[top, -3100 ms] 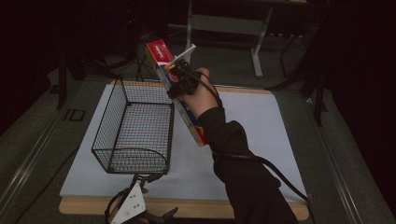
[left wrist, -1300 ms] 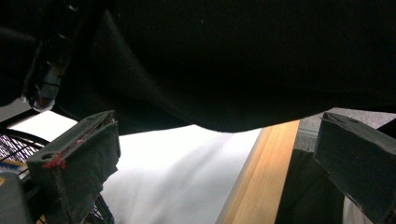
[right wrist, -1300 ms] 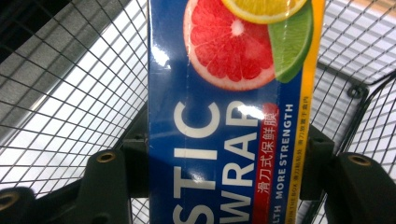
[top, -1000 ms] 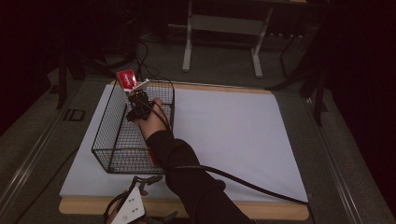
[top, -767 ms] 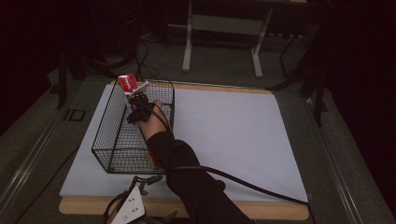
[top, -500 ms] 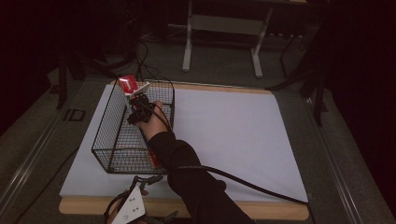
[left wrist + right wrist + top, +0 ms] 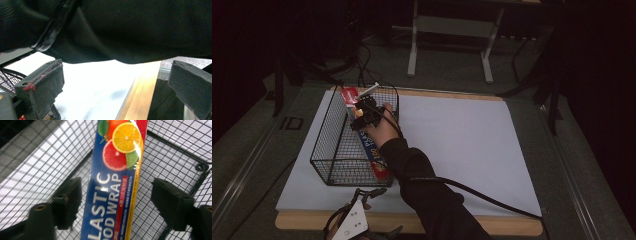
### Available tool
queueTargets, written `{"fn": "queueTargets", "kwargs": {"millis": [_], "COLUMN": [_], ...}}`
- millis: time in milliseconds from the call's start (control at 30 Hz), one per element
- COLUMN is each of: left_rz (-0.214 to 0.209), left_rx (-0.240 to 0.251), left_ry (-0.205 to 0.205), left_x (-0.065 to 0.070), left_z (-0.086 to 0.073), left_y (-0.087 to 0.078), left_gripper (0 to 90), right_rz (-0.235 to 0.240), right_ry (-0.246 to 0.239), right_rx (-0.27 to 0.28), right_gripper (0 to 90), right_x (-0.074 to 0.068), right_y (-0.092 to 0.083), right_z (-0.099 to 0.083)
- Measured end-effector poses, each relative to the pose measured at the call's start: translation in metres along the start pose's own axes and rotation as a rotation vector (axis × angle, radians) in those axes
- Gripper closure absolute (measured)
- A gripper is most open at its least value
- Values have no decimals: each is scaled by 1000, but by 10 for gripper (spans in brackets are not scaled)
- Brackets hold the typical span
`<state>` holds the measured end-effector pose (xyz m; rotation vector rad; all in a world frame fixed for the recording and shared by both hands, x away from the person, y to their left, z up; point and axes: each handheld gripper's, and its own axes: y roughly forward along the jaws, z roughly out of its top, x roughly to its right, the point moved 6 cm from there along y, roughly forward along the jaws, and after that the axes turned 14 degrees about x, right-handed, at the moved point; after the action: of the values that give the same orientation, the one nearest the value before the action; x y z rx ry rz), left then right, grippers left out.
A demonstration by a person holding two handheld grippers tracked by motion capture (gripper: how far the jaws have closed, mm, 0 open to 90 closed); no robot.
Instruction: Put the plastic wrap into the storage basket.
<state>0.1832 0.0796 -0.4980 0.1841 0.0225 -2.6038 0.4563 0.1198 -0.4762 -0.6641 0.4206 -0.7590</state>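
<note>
On the white table (image 7: 462,135) our wire basket (image 7: 332,150) sits at the left edge. Our right gripper (image 7: 116,202) has just been opening its jaws; the plastic wrap box (image 7: 117,170) lies free between them, its length running from the basket's near right corner to the far rim. Our left gripper (image 7: 116,82) waits open at the near edge.
</note>
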Motion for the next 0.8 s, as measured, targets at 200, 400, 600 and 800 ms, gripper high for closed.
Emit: {"fn": "queueTargets", "kwargs": {"millis": [200,400,600,800], "left_rz": [4,5,9,16], "left_rx": [-4,-12,-17,-24], "left_ry": [-1,0,1,5], "left_x": [-1,-1,-2,-3], "left_z": [-1,-3,-4,-5], "left_y": [1,2,3,5], "left_gripper": [9,9,9,9], "right_rz": [46,40,10,14], "right_ry": [-33,-72,-87,-55], "right_rx": [31,82,109,146], "right_gripper": [149,144,144,144], "right_x": [7,19,37,58], "right_y": [-20,-47,-65,-84], "right_z": [0,-2,-5,-9]}}
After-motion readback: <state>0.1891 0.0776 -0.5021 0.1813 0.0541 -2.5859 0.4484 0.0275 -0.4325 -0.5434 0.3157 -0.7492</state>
